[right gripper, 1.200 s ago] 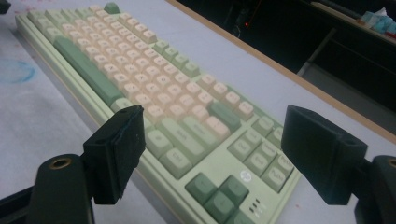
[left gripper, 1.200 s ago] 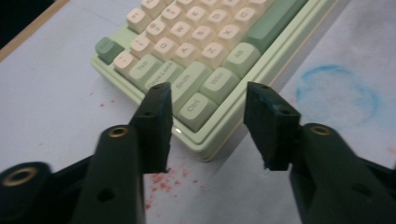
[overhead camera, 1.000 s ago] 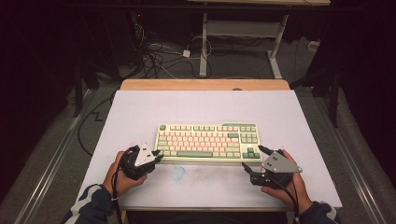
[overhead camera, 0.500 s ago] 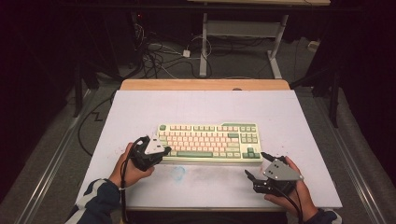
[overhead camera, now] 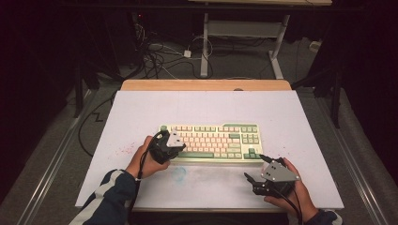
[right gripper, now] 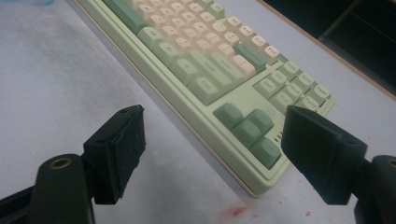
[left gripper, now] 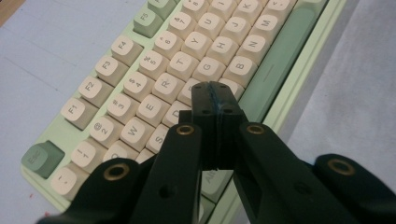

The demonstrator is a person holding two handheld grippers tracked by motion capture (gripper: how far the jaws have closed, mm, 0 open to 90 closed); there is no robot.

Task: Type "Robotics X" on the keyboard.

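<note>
A pale green keyboard (overhead camera: 211,140) with cream and green keys lies across the middle of the white table cover. My left gripper (overhead camera: 174,142) hangs over the keyboard's left end. In the left gripper view its jaws are pressed together with nothing between them, and the gripper (left gripper: 215,95) hovers just above the letter keys near the green spacebar (left gripper: 275,65). My right gripper (overhead camera: 254,167) is held off the keyboard's front right corner, near the table's front edge. It stands open and empty (right gripper: 217,140), and the arrow keys (right gripper: 250,128) show between its pads.
The white sheet (overhead camera: 141,112) covers the table down to a wooden strip (overhead camera: 206,85) at the far edge. A blue smudge (overhead camera: 179,174) and red specks (overhead camera: 123,151) mark the sheet in front. Cables (overhead camera: 155,54) and a desk frame (overhead camera: 244,28) lie on the floor beyond.
The left hand has moved right from beside the keyboard to over its left end. The right hand has barely shifted.
</note>
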